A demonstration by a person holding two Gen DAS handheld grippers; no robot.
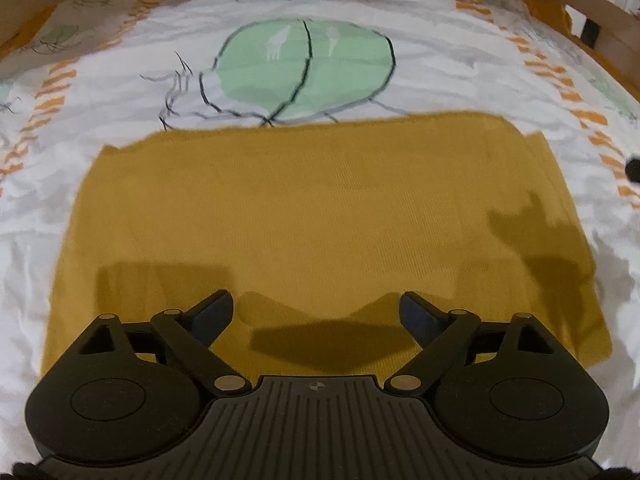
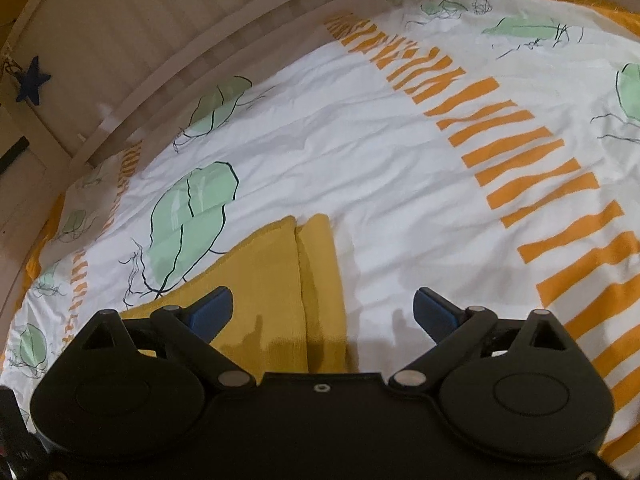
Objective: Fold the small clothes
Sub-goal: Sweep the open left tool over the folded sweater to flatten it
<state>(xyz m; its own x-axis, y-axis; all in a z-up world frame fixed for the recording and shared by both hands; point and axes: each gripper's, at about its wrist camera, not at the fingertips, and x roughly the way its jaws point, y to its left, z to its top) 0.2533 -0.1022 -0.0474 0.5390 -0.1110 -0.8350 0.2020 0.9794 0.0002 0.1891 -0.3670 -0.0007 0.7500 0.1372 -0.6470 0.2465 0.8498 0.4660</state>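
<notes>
One bed fills both views, its white duvet cover (image 1: 460, 76) printed with green blobs outlined in black and rows of orange dashes; from the right wrist the same cover (image 2: 360, 168) runs up to a pale wooden bed rail (image 2: 168, 76), and the left wrist view shows a wooden rail (image 1: 592, 4) curving round the far end as well. One garment lies on the cover: a mustard-yellow cloth (image 1: 304, 216), flat and smooth, roughly rectangular, with a second layer's edge peeking out along its right side. In the left wrist view it lies directly ahead of and beneath the left gripper (image 1: 316, 312), stretching well beyond both fingertips toward the green print, and the gripper's shadow falls on its near part. In the right wrist view only one end of the same yellow cloth (image 2: 272, 280) appears, seen as two folded strips side by side with a narrow crease between them; it sits under the left half of the right gripper (image 2: 324, 308), while plain white cover lies under the other half. Two grippers are in view, one per camera, each with two fingers. Both stand spread wide with nothing between their fingers, and neither is seen touching the fabric. One small dark-blue star (image 2: 33, 80) hangs on the pale panel beyond the rail, well apart from the cloth.
</notes>
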